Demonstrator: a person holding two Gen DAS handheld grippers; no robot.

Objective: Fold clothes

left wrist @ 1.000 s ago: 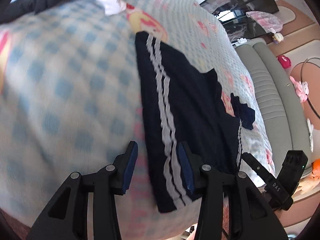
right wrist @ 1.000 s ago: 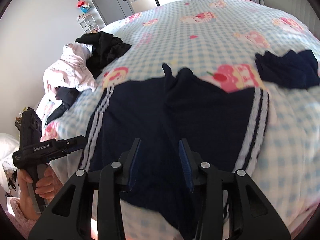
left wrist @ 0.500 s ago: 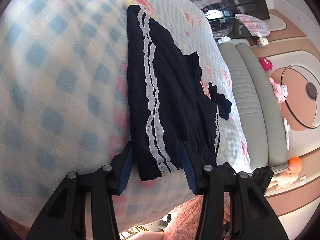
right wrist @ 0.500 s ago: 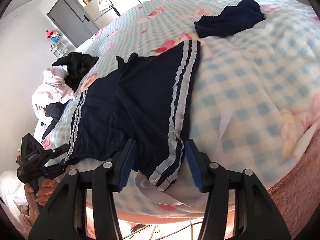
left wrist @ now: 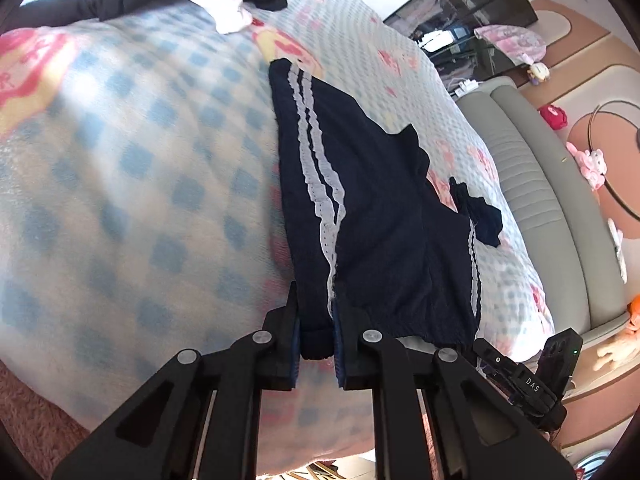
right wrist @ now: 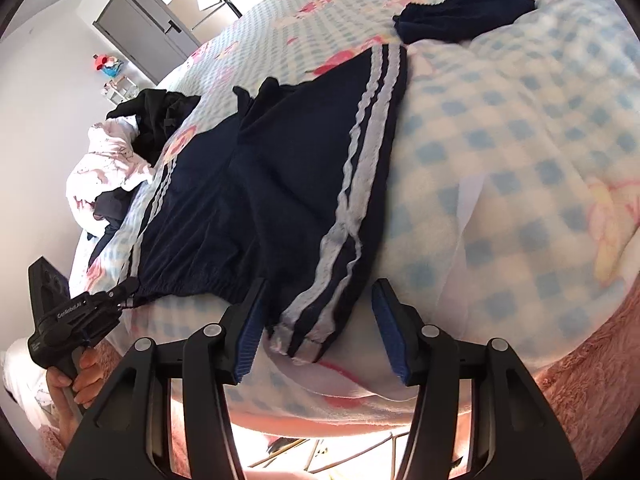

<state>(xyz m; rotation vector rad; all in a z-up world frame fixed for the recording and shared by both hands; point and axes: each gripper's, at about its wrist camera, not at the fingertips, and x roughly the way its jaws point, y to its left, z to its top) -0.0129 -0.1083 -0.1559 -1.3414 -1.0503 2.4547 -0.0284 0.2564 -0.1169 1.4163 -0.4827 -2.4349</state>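
- Across the near end of the bed point(left wrist: 120, 184), under a blue-checked blanket with pink cartoon prints: navy shorts point(left wrist: 372, 208) spread flat, waistband at the near edge, both legs pointing away, white double stripes down each outer side. Probably laid so to bring each waist corner within reach of one tool.
- At the far left of the bed: a heap of black and pale pink clothes point(right wrist: 120, 160), well apart from the shorts; likely the waiting pile.
- Beyond the right leg: a small dark navy garment point(right wrist: 464, 8), crumpled, near the stripe's far end but apart from it.
- On the left waist corner: left gripper point(left wrist: 316, 344), jaws closed on the striped hem, cloth bunched between the pads; seen from the right wrist view as well, pinching that corner at the blanket's edge.
- Around the right waist corner: right gripper point(right wrist: 316, 328), jaws open, striped corner lying between the pads, neither pad clearly touching cloth. Seems poised to close, giving a matched hold on both corners for lifting or doubling the shorts.
- Open room: broad bare blanket left of the shorts in the left wrist view, and right of them in the right wrist view; enough for a fold either way. Ahead, less room, with the small garment close by.
- Edge to mind: waistband right at the bed's near drop, blanket hanging over it.
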